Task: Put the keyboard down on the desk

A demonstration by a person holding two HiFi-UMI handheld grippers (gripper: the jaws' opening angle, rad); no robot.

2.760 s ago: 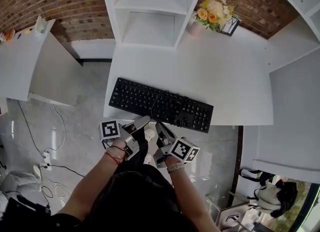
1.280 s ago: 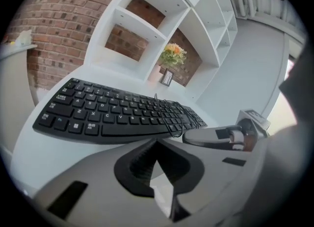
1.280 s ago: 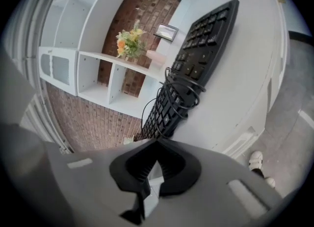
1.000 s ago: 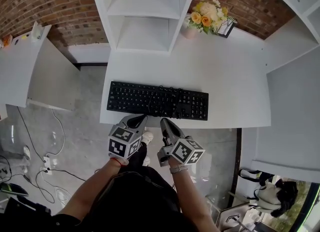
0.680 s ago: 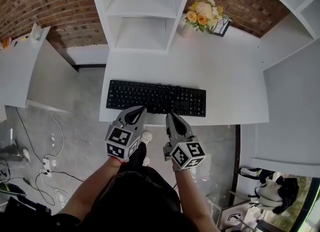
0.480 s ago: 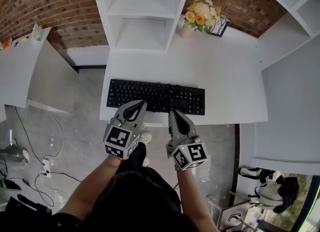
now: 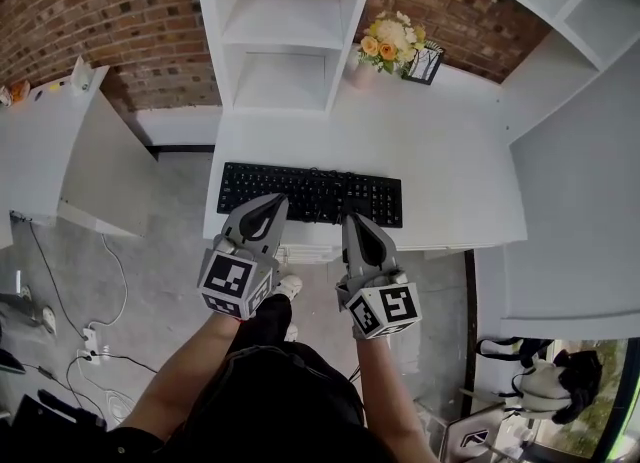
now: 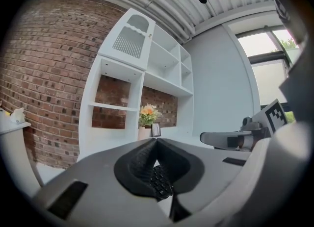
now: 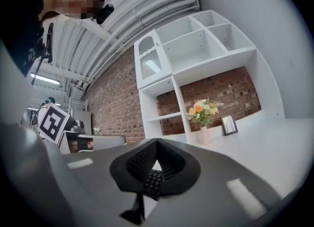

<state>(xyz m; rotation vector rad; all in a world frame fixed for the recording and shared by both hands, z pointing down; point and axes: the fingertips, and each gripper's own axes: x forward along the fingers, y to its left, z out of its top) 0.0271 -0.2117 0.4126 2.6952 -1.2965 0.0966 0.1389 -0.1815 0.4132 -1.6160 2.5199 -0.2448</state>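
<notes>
Head view shows the long black plastic keyboard (image 7: 310, 194) lying flat near the front of the white counter (image 7: 440, 166). My left gripper (image 7: 268, 203) and right gripper (image 7: 356, 221) hover just in front of it, fingers pinched together, holding nothing. I think the job is done, so I should back away gently without bumping it. Both grippers cover bits of its front edge, so I cannot tell how close to the rim it sits there

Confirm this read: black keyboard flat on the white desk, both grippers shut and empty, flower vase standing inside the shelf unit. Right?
One error: the flower vase stands on the desk just right of the shelf unit, not inside it, as the head view shows. The rest holds: keyboard flat on the desk, left gripper and right gripper shut and empty.
</notes>
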